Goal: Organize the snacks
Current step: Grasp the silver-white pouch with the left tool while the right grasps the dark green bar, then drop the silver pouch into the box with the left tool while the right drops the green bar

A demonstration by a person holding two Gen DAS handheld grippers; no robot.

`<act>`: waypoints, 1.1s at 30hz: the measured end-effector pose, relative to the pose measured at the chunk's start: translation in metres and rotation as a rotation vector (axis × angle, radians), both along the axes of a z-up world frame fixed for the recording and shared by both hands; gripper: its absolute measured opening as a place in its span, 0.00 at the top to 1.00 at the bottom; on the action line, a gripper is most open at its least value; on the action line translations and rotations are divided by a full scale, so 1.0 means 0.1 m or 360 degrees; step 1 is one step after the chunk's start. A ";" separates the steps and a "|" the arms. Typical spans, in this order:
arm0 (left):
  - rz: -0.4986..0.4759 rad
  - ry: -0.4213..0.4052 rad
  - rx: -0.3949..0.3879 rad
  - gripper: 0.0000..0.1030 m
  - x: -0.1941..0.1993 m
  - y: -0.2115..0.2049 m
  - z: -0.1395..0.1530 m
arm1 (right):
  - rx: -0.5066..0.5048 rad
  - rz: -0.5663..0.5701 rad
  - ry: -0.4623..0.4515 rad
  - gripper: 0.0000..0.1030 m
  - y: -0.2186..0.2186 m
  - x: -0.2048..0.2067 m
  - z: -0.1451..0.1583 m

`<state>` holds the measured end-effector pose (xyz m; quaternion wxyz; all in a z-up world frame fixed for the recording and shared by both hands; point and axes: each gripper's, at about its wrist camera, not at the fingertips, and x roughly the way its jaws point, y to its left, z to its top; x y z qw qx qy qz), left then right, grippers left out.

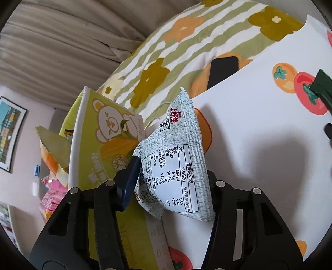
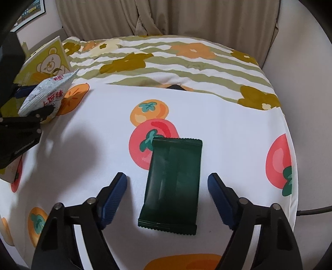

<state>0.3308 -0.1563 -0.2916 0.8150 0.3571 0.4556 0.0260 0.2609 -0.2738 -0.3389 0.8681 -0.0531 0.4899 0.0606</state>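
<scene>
My left gripper (image 1: pixel 172 176) is shut on a grey speckled snack bag (image 1: pixel 176 164) with a nutrition label, held above the white fruit-print cloth (image 1: pixel 259 155), beside a yellow-green box with a bear picture (image 1: pixel 99 133). The bag (image 2: pixel 46 95) and the left gripper (image 2: pixel 37 113) also show at the left of the right wrist view. My right gripper (image 2: pixel 167 182) is open, its blue pads either side of a dark green snack packet (image 2: pixel 174 182) lying flat on the cloth (image 2: pixel 228 128). Its end also shows at the right edge of the left wrist view (image 1: pixel 322 87).
The bear box (image 2: pixel 49 60) stands at the cloth's far left. Orange, green and pink snack packets (image 1: pixel 54 157) lie behind the box. A dark phone-like object (image 1: pixel 223 69) lies on the flowered blanket (image 2: pixel 176 60) past the cloth. Curtains (image 2: pixel 166 16) hang behind.
</scene>
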 end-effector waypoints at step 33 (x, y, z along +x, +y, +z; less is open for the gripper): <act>0.0005 -0.0490 -0.0602 0.59 -0.74 1.06 2.22 | 0.0209 0.0196 -0.0363 0.61 1.07 -0.23 1.83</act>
